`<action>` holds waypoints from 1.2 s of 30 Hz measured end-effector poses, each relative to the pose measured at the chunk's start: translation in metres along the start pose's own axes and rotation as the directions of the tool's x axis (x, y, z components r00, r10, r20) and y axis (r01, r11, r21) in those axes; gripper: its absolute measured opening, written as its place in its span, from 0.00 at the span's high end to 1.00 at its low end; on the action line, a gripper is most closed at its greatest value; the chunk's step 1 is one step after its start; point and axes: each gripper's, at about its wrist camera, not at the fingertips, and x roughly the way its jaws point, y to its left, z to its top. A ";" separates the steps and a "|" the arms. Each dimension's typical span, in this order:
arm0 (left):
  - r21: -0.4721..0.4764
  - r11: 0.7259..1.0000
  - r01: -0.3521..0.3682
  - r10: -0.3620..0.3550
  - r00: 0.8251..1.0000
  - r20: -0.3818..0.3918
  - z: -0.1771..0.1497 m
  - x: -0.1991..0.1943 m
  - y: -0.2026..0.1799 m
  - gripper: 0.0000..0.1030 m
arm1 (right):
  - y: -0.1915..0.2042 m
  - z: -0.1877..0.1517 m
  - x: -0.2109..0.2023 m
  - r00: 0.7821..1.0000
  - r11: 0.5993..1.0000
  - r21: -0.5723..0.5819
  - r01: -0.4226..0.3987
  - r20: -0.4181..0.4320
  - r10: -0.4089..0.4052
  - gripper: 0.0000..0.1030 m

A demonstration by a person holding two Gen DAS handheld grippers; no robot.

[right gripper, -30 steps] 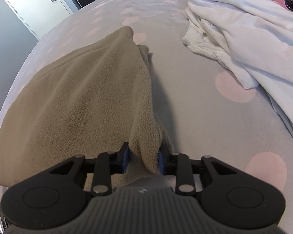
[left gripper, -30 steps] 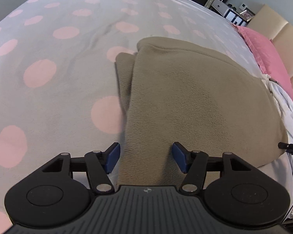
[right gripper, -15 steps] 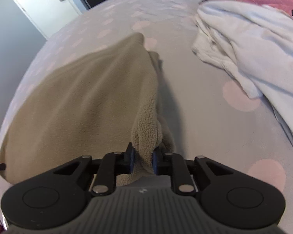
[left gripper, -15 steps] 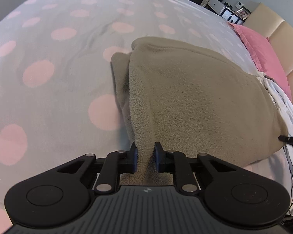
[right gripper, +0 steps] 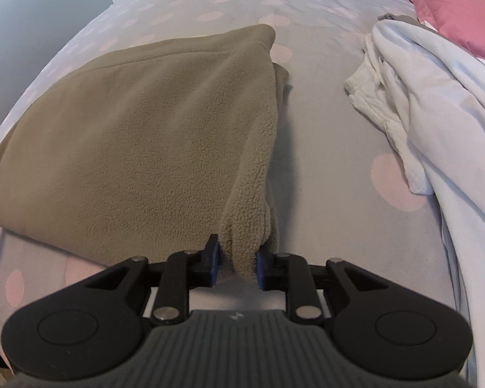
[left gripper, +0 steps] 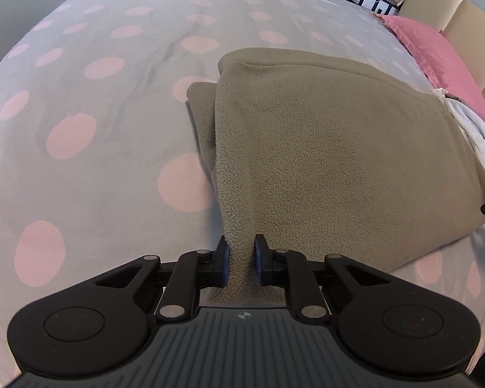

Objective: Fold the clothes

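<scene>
Left wrist view: the left gripper (left gripper: 241,264) has its blue pads nearly together, pinching a bunched near corner of the tan fleece garment (left gripper: 323,148), which rises from the pads and drapes away toward the far right. These jaws have just been closing, with the fleece between them. A second layer of the same fleece peeks out along the garment's left edge. The garment lies on a grey bedspread with pink dots (left gripper: 90,123) that fills the left and far part of the scene. At the right edge, white clothes (left gripper: 475,129) lie just beyond the fleece, and a pink pillow (left gripper: 436,51) sits at the far right against a beige headboard (left gripper: 462,16)

In the right wrist view the right gripper (right gripper: 236,266) holds the other near corner of the tan fleece garment (right gripper: 139,129); a thick fold sits between the pads, with the right pad pressing on it and only a sliver of shadow at the left pad. These jaws have just been opening slightly, the fleece between them. The garment spreads to the left and far from here. To the right, apart from the fleece across bare bedspread (right gripper: 323,161), lies the heap of white clothes (right gripper: 436,103), with the pink pillow (right gripper: 449,3) at the far right corner
</scene>
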 end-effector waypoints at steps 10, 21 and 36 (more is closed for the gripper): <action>0.108 0.990 0.089 -0.087 0.996 -0.023 -0.006 -0.004 0.005 0.80 | 0.017 -0.026 0.003 0.996 0.939 -0.334 0.082 0.007 -0.084 0.77; 0.082 0.996 0.045 -0.040 0.997 -0.062 0.003 -0.013 0.007 0.84 | 0.022 -0.024 0.020 0.950 0.889 -0.387 0.246 -0.087 -0.301 0.89; -0.124 0.990 0.073 -0.059 0.992 0.111 0.039 -0.037 0.031 0.49 | -0.005 0.030 -0.028 0.964 0.969 0.036 0.245 0.100 -0.248 0.46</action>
